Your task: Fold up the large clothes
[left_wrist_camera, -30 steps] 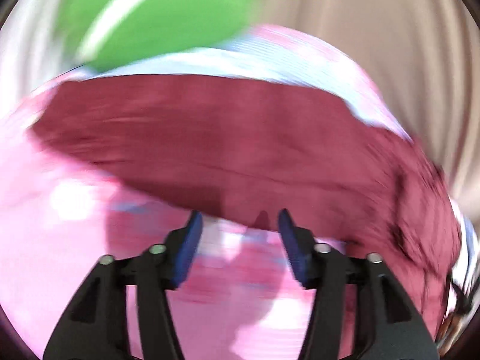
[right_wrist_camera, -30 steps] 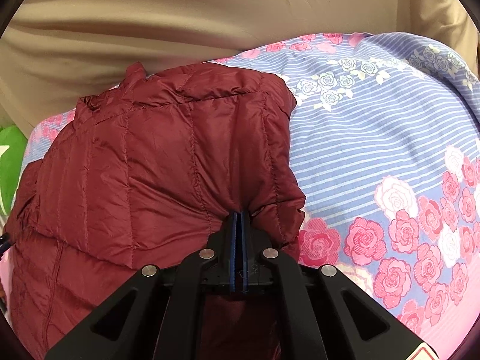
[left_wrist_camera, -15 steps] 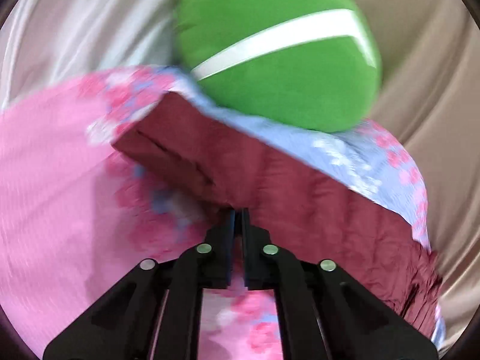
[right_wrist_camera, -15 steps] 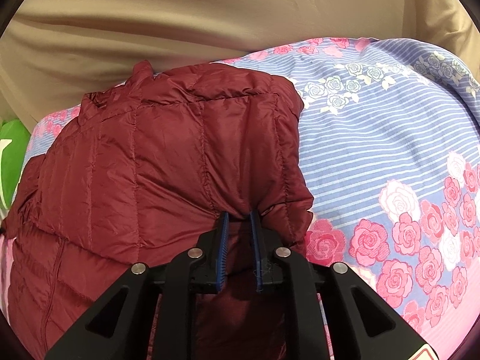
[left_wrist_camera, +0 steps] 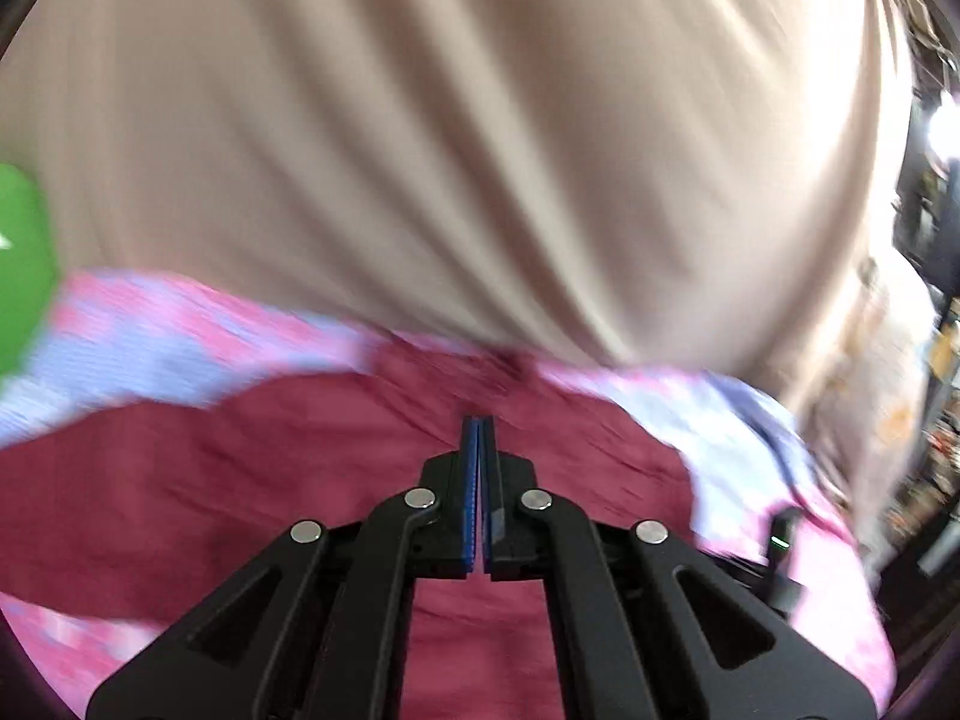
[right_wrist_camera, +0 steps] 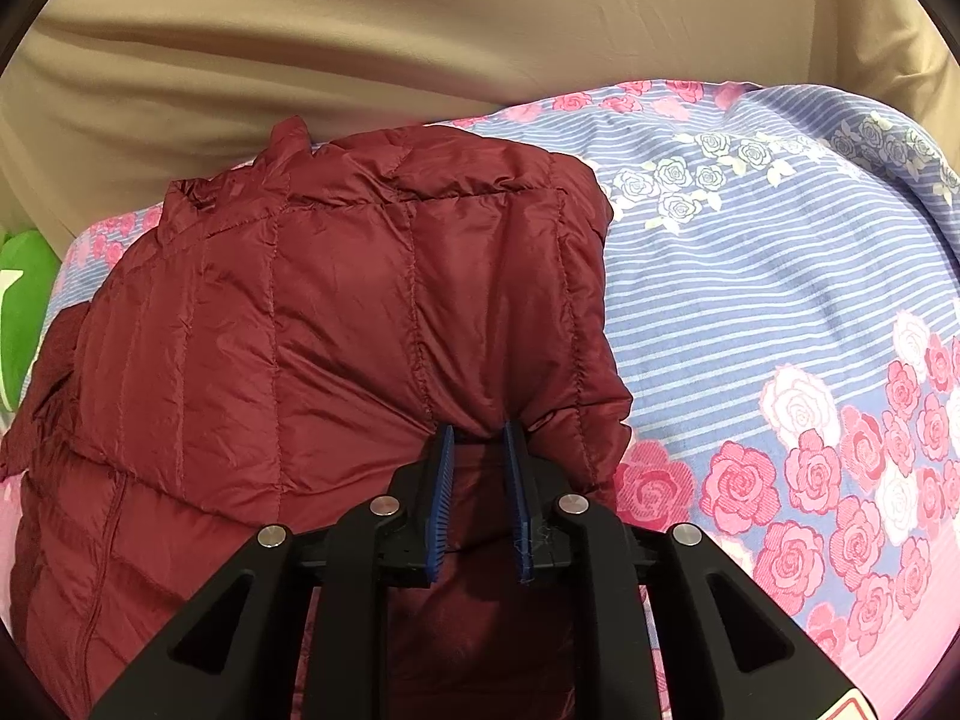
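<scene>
The left gripper (left_wrist_camera: 479, 438) has its blue pads pressed flat together with nothing visible between them, tips over the maroon puffer jacket (left_wrist_camera: 252, 480); that whole view is smeared with motion, so whether the tips touch the fabric is impossible to say. The right gripper (right_wrist_camera: 479, 441) has just been easing its jaws apart, and now they stand a little open, straddling a pinched ridge of the jacket (right_wrist_camera: 336, 324) near its hem; the ridge lies between the pads, though contact there is hard to judge. The jacket lies bunched on the floral bedspread (right_wrist_camera: 768, 312), filling the right view from nine o'clock to the centre, its lower part cut off behind the black gripper arms. Beyond it, at twelve o'clock, hangs a beige curtain (right_wrist_camera: 420, 42). A green cushion (right_wrist_camera: 24, 306) peeks in at nine o'clock, mostly cropped. At three o'clock in the left view, dark clutter is too blurred to identify.
</scene>
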Motion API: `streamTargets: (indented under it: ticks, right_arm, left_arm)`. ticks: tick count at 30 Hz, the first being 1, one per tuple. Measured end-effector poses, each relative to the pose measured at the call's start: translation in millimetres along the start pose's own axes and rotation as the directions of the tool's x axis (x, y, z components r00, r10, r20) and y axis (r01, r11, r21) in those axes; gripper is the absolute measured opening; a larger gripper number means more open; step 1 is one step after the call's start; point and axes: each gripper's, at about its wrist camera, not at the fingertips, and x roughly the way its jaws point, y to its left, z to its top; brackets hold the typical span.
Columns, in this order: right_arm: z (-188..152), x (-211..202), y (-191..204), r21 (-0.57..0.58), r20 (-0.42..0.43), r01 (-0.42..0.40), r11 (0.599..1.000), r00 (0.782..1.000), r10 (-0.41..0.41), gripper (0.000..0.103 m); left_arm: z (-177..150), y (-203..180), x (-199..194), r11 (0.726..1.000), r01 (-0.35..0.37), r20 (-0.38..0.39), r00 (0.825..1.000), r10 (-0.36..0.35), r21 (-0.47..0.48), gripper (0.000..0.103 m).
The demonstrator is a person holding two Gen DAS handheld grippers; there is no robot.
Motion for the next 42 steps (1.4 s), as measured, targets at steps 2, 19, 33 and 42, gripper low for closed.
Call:
streamTargets:
  ticks: [2, 19, 33, 42]
  right_arm:
    - [-0.4, -0.6, -1.3, 0.004, 0.001, -0.011, 1.0, 1.0, 0.011, 0.02]
    - [1.2, -2.9, 9.3, -0.047, 0.015, 0.003, 0.999, 1.0, -0.003, 0.044]
    - [1.7, -3.6, 8.1, -0.039, 0.023, 0.037, 0.999, 0.999, -0.036, 0.062]
    - [0.5, -4.0, 10.6, -0.054, 0.027, 0.045, 0.997, 0.999, -0.044, 0.065]
  left_arm:
    - [-13.9, -2.8, 21.4, 0.999, 0.02, -0.052, 0.998, -0.022, -0.042, 0.003]
    - [-125.5, 402.7, -162.7, 0.438, -0.636, -0.236, 0.7, 0.675, -0.635, 0.066]
    - [-102.8, 427.6, -149.6, 0.527, -0.492, -0.134, 0.806, 0.576, -0.693, 0.001]
    - [15.1, 190.1, -57.5, 0.929, -0.223, 0.103, 0.959, 0.263, -0.297, 0.001]
